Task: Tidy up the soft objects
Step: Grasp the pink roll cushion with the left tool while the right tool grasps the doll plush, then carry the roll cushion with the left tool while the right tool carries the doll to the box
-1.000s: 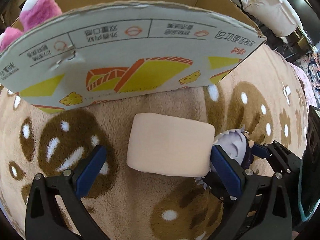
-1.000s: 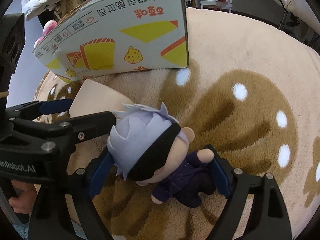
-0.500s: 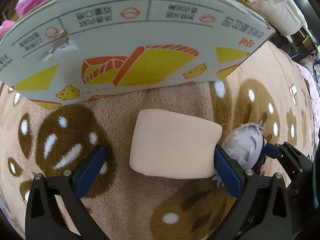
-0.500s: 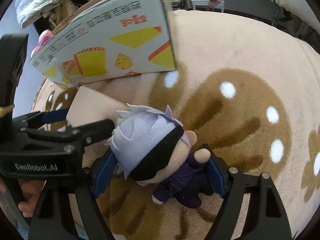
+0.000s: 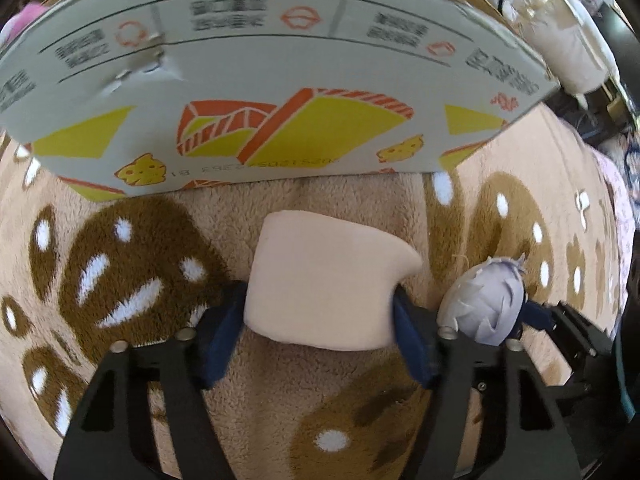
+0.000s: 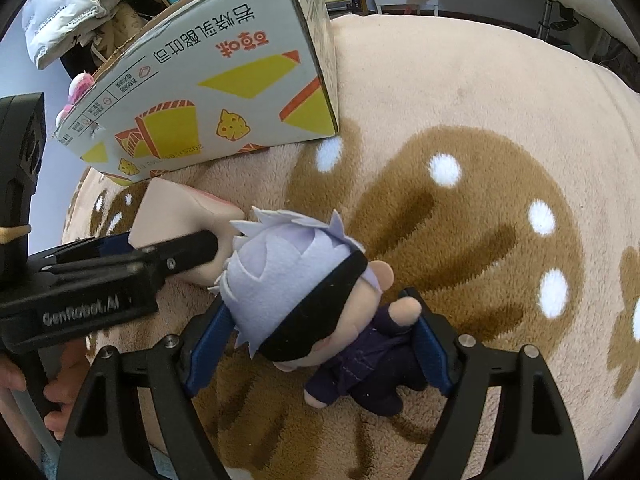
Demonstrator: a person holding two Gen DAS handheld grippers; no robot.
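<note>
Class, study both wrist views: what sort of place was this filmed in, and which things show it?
Probably a lived-in room at home, perhaps a bedroom or playroom. A plush patterned blanket covers the surface, soft toys like the doll lie on it beside a reused cardboard box, and bundled bedding sits behind.

left wrist: close, steeply down, box [image 5: 280, 92] at 12 o'clock | right wrist: close, steeply down | shared: box, cushion [image 5: 328, 280], doll [image 6: 316, 296]
</note>
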